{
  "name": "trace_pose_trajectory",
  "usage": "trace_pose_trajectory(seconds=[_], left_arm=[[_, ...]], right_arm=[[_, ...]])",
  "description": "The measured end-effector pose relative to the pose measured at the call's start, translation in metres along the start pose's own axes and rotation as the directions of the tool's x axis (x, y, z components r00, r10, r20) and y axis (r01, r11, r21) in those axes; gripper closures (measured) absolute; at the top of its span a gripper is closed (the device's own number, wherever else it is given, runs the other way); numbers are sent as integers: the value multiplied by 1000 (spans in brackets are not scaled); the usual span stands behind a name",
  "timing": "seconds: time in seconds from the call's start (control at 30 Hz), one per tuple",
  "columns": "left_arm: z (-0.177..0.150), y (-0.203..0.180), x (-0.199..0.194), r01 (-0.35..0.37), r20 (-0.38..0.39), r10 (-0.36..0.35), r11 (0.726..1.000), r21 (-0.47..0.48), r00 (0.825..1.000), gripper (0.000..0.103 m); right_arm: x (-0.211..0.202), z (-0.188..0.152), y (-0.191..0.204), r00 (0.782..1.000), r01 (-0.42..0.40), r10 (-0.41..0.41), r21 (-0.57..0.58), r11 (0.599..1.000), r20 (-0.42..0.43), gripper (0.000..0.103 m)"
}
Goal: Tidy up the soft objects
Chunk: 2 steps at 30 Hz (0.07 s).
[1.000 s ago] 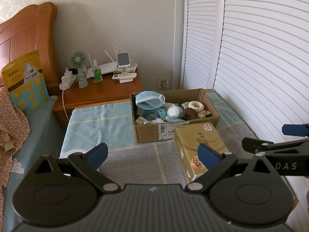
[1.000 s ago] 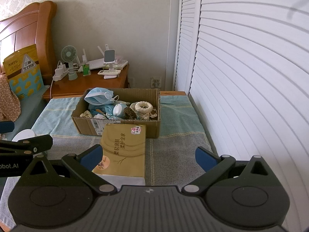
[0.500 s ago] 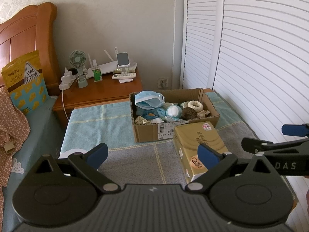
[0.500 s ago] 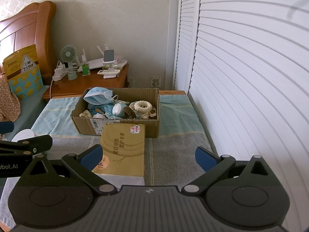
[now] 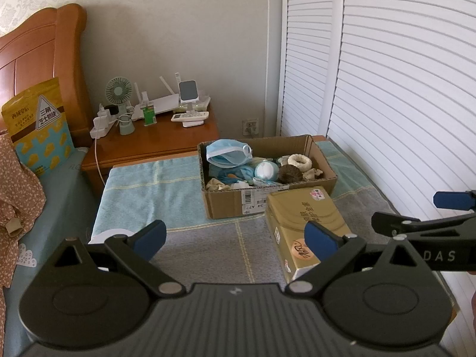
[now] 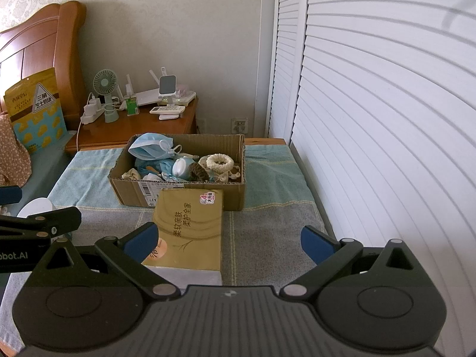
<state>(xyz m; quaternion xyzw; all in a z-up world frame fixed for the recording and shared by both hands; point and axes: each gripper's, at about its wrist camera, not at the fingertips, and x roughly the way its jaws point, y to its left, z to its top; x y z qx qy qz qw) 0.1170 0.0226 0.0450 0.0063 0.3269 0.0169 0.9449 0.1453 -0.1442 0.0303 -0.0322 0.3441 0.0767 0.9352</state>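
Note:
An open cardboard box (image 5: 226, 205) (image 6: 131, 189) stands on a towel-covered table. It holds several soft things: a blue face mask (image 5: 227, 153) (image 6: 150, 148), a cream knitted ring (image 5: 299, 160) (image 6: 220, 162), a brown scrunchie (image 5: 290, 174) and a pale blue ball (image 5: 266, 169). A gold tissue pack (image 5: 306, 217) (image 6: 190, 223) lies in front of the box. My left gripper (image 5: 235, 236) is open and empty, held above the near table. My right gripper (image 6: 230, 239) is open and empty, above the tissue pack's near end.
A white round object (image 5: 111, 235) (image 6: 37, 206) lies at the table's left edge. A wooden nightstand (image 5: 166, 139) with a fan, router and remote stands behind. White louvred doors (image 6: 386, 119) run along the right. A bed with a yellow bag (image 5: 37, 125) is at the left.

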Motion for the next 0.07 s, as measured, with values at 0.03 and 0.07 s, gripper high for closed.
trace_pose_trajectory(seconds=[0.03,0.07], left_arm=[[0,0,0,1,0,-1,1000,-1,1000,4],[0,0,0,1,1,-1,1000,-1,1000,4]], right_arm=[[0,0,0,1000,-1,1,0,1000,0,0],[0,0,0,1000,-2,2,0,1000,1,0]])
